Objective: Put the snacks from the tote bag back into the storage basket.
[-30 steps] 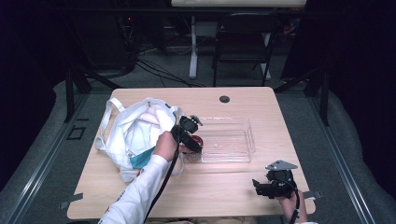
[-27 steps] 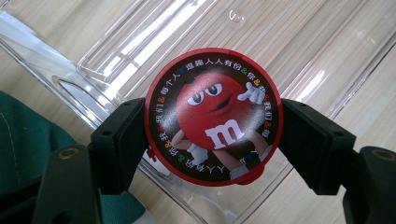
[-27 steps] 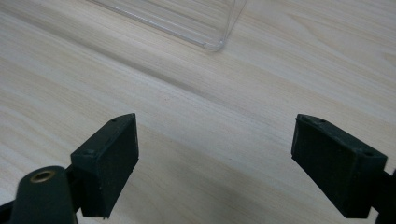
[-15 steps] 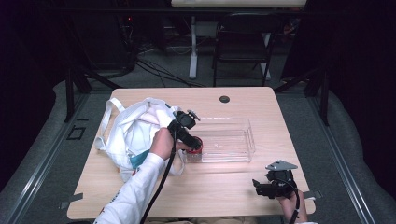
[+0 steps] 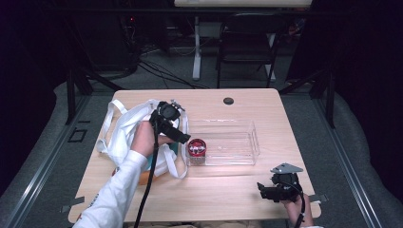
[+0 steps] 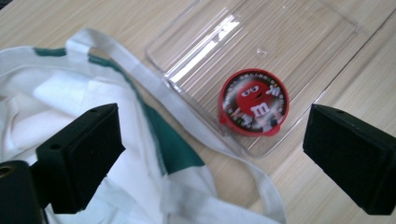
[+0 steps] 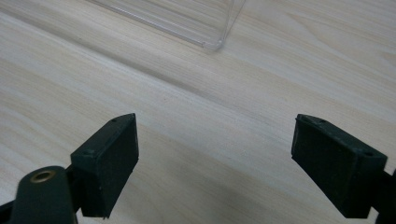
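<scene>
A round red M&M's tin [image 5: 196, 147] [image 6: 253, 102] lies flat in the left end of a clear plastic tray [image 5: 242, 153] [image 6: 299, 42] at the table's middle. My left gripper [image 5: 180, 137] [image 6: 212, 149] hovers just left of the tin, over the edge of a white tote bag [image 5: 124, 129] [image 6: 56, 98]. Its jaws stand wide open with nothing between them. My right gripper [image 5: 263, 191] [image 7: 215, 158] rests open near the table's front right, over bare wood, with the tray's corner [image 7: 212, 43] ahead of it.
The bag's strap [image 6: 187, 116] lies against the tray's near wall. A green patch [image 6: 175, 147] shows on the bag, and something orange [image 5: 142, 176] peeks from under it. A black grommet [image 5: 228, 100] sits at the table's back. A chair [image 5: 244, 47] stands beyond.
The left gripper has drawn back from the tray's left end toward the bag, and the red tin now lies free in the tray. The right gripper has not moved.
</scene>
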Motion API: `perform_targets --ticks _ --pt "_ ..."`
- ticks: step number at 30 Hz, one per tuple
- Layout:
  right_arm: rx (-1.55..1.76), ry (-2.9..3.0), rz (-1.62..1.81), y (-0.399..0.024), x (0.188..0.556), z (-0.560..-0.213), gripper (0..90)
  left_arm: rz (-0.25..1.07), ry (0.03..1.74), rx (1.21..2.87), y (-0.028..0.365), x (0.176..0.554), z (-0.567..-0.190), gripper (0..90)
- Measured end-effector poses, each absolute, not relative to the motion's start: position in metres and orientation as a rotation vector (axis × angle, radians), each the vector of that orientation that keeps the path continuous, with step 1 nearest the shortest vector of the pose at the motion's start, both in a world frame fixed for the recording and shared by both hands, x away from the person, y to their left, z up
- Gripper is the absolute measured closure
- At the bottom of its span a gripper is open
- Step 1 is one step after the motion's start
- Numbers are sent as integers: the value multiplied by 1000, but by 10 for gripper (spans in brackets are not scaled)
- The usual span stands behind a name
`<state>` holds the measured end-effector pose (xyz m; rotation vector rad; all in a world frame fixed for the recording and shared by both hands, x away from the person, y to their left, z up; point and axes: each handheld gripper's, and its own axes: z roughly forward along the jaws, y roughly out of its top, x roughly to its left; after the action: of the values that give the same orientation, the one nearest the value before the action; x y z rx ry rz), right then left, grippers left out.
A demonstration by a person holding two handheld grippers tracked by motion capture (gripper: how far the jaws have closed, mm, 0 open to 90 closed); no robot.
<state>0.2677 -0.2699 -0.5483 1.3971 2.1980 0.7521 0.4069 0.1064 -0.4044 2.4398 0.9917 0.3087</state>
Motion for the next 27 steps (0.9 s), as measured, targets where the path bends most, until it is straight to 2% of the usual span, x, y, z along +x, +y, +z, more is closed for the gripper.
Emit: perform_targets --ticks 5,14,27 --pt "1401 2203 743 -270 268 -548 144 337 1027 2409 134 398 -397 4" --pt "1401 2203 742 -270 267 -548 144 387 1116 2369 184 376 -395 2" --pt "1399 2204 741 -268 267 -548 144 405 1273 2311 251 331 -431 2"
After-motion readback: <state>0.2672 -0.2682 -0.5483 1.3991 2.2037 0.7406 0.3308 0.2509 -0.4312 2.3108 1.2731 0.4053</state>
